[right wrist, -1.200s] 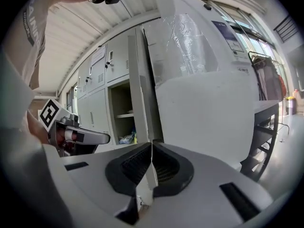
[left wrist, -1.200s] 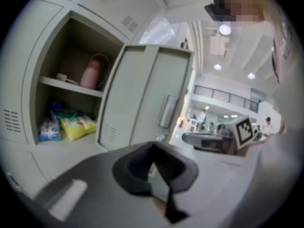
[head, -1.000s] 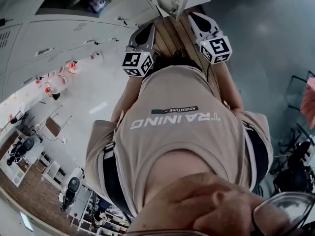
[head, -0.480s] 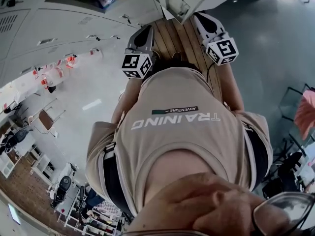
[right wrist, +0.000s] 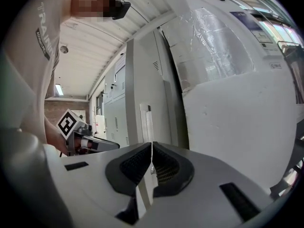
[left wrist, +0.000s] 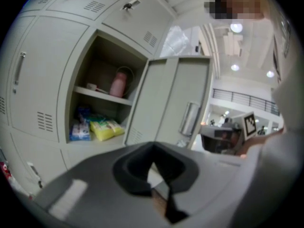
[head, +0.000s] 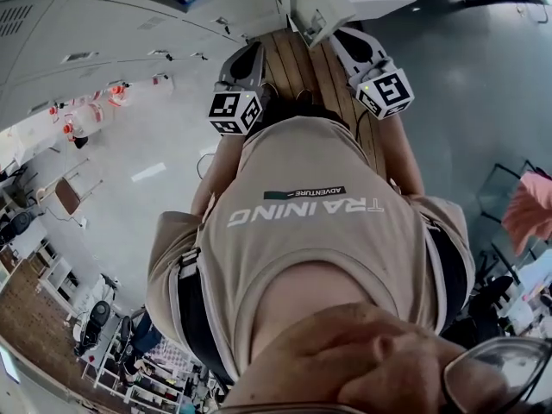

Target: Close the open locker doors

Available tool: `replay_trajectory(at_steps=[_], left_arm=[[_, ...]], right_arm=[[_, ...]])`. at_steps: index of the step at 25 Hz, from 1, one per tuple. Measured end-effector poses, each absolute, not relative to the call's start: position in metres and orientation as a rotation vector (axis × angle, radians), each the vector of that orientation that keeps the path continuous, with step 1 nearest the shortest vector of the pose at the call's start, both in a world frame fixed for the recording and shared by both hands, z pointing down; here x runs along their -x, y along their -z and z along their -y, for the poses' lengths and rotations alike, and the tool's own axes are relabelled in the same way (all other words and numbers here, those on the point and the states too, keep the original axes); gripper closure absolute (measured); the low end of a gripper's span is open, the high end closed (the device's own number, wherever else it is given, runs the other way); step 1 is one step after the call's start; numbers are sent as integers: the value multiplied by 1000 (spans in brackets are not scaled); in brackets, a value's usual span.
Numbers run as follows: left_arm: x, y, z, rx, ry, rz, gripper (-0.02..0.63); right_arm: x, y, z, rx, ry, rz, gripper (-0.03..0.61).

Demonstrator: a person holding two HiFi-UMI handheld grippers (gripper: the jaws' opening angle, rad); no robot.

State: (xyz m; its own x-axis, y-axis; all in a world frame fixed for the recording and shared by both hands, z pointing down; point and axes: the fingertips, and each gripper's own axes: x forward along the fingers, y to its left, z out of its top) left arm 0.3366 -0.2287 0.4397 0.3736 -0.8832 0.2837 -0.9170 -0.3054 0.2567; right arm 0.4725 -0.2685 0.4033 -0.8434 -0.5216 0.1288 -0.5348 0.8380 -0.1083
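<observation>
An open locker [left wrist: 107, 94] holds a pink bottle [left wrist: 118, 83] on its shelf and yellow and blue packets [left wrist: 97, 128] below. Its grey door [left wrist: 173, 99] swings out towards me, with the handle [left wrist: 190, 118] on its face. My left gripper [left wrist: 152, 151] is shut and empty, a short way in front of the door. My right gripper [right wrist: 152, 148] is also shut and empty. It faces the door's edge [right wrist: 142, 80] and handle [right wrist: 146, 122]. In the head view both grippers, left [head: 246, 59] and right [head: 352, 41], are held up under the door [head: 323, 3].
Closed lockers [left wrist: 33, 75] surround the open one. A wooden bench [head: 302, 59] runs below the grippers. A big white plastic-wrapped unit [right wrist: 223, 46] stands right of the door. Chairs [head: 509, 179] and a pink cloth [head: 528, 212] are at the far right.
The head view has drifted and the lockers have slid towards the top edge. Both grippers stay shut, side by side under the door, with hardly any shift.
</observation>
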Motion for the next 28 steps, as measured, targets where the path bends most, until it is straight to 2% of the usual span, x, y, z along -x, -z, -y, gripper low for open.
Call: replay_trajectory(at_steps=[8,18,28], left_arm=[[-304,-438,216,-2211,-109,1657,614],[-226,-440,198,-2096,-60,1819,615],[-165,-435,190,-2056,-29,1897,614]], right_arm=[[-417,-396,248,-624,-120,2954,561],[-324,-401,230,-413,-91,2959,561],[-249,-401,240,-429,-29,2909,562]])
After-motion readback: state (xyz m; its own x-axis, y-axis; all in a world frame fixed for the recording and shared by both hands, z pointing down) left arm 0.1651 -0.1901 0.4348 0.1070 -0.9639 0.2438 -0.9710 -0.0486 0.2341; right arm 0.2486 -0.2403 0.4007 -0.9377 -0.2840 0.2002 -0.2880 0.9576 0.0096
